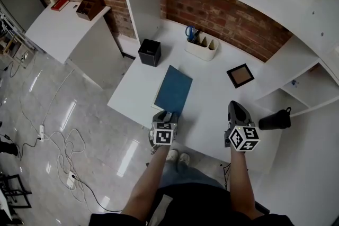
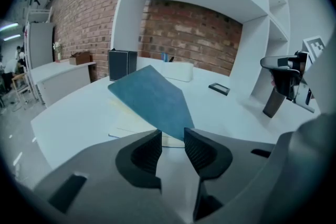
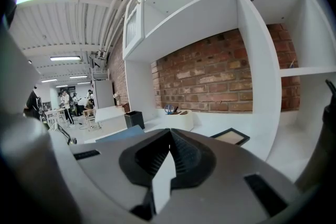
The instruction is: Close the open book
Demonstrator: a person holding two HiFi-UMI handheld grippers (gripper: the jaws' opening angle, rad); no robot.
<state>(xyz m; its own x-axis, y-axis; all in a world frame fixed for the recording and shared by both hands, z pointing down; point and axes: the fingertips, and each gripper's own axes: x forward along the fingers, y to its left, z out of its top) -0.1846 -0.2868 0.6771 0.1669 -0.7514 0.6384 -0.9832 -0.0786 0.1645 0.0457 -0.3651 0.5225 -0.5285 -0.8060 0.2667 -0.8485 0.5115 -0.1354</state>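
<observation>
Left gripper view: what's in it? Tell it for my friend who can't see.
The left gripper holds its two dark jaws apart, pinching nothing, right before a book whose blue cover tilts up over pale pages. It lies on a white desk below a brick wall.

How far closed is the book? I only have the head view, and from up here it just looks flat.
Observer: Not shut. In the left gripper view the blue cover stands slanted above the pale pages.
Operator: Is the left tool holding it?
Observer: No. The left tool has its jaws apart, with the cover's near corner just beyond their tips.
Operator: And the right one?
Observer: The right tool has its jaws together, with nothing between them.
</observation>
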